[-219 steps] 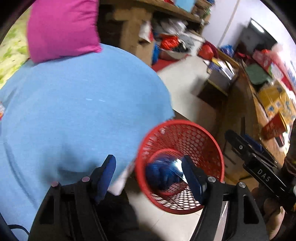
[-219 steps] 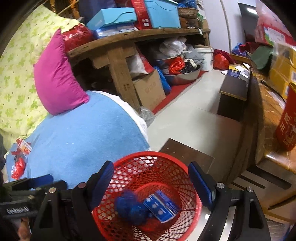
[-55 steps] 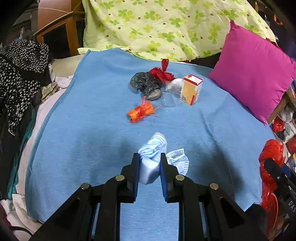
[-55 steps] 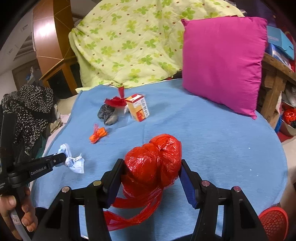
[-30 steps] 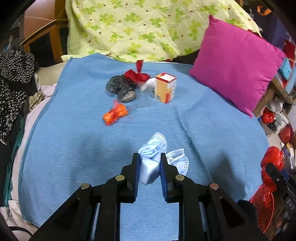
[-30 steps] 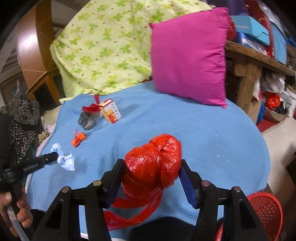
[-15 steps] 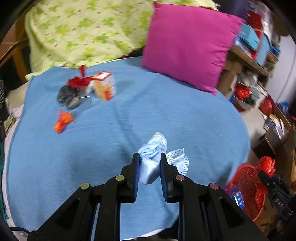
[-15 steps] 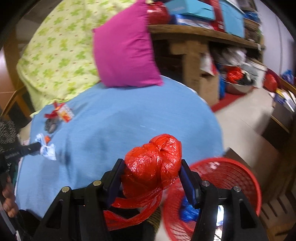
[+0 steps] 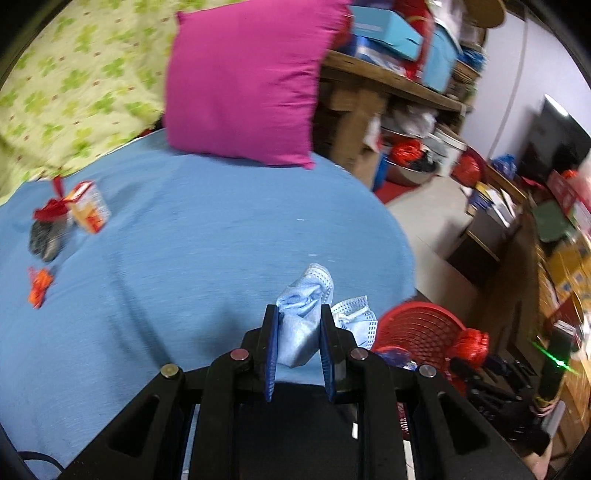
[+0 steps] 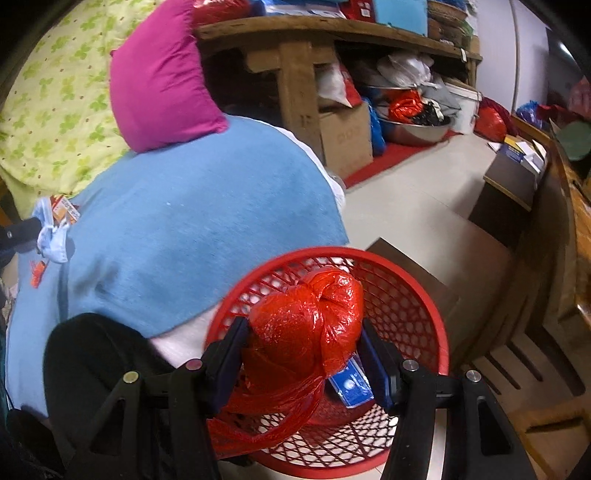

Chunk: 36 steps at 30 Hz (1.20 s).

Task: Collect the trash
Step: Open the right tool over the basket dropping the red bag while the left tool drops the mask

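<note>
My left gripper (image 9: 298,314) is shut on a crumpled light blue face mask (image 9: 306,306), held above the blue bed cover (image 9: 184,240) near its right edge. My right gripper (image 10: 304,328) is shut on a tied red plastic bag (image 10: 306,325), which hangs over the mouth of the red mesh basket (image 10: 406,295) on the floor. A blue packet (image 10: 351,384) lies inside the basket. In the left wrist view the basket (image 9: 421,328) stands lower right with the red bag (image 9: 472,341) over it. A small carton (image 9: 88,210), a grey bag (image 9: 46,236) and an orange wrapper (image 9: 38,288) lie on the cover.
A magenta pillow (image 9: 243,81) and a green flowered quilt (image 9: 74,81) sit at the back of the bed. A wooden shelf (image 10: 332,33) with boxes, a cardboard box (image 10: 343,140) and a metal basin (image 10: 417,129) stand across the floor. Low wooden furniture (image 10: 554,258) lies at the right.
Both grippers have swung right, away from the bed's middle. The red bag now hangs over the basket's mouth, and the mask has come near the bed's right edge.
</note>
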### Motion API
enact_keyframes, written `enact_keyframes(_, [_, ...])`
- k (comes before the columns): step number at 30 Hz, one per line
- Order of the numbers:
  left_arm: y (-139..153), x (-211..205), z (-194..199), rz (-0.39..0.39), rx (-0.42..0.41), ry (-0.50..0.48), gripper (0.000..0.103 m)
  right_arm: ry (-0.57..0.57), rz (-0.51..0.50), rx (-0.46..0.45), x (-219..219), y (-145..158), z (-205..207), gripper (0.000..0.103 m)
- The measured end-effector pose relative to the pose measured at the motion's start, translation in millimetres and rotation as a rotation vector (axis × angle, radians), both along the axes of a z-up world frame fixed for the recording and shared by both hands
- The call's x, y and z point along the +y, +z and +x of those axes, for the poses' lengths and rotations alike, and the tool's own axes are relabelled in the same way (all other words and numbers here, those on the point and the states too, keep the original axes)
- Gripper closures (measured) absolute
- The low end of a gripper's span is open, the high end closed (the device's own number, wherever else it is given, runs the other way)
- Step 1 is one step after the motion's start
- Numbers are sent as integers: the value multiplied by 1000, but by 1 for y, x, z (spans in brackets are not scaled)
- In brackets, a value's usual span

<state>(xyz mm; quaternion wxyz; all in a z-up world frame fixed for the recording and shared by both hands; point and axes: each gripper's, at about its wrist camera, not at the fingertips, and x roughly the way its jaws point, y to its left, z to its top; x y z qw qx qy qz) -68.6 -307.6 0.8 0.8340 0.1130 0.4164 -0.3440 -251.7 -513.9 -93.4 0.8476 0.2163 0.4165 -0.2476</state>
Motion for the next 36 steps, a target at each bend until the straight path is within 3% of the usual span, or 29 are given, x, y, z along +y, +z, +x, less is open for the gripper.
enact_keyframes(6, [-5, -25, -13, 12, 7, -65, 81, -9, 30, 33, -8, -15, -7, 38])
enact_keyframes(10, [-7, -37, -18, 19, 13, -88, 81, -24, 45, 55, -12, -24, -11, 9])
enact_keyframes(11, [-8, -41, -17, 21, 15, -93, 81, -31, 42, 52, -14, -24, -12, 7])
enact_keyframes(32, [-48, -134, -51, 82, 121, -326, 81, -190, -10, -52, -58, 5, -51, 6])
enact_keyframes(34, [-51, -138, -53, 87, 124, -335, 77, -198, -14, -54, -60, 7, -53, 6])
enact_keyframes(35, [-52, -140, -52, 91, 132, -336, 65, -199, -14, -54, -60, 7, -53, 6])
enact_keyframes(36, [-54, -140, -51, 95, 141, -331, 43, -199, -16, -54, -60, 7, -53, 6])
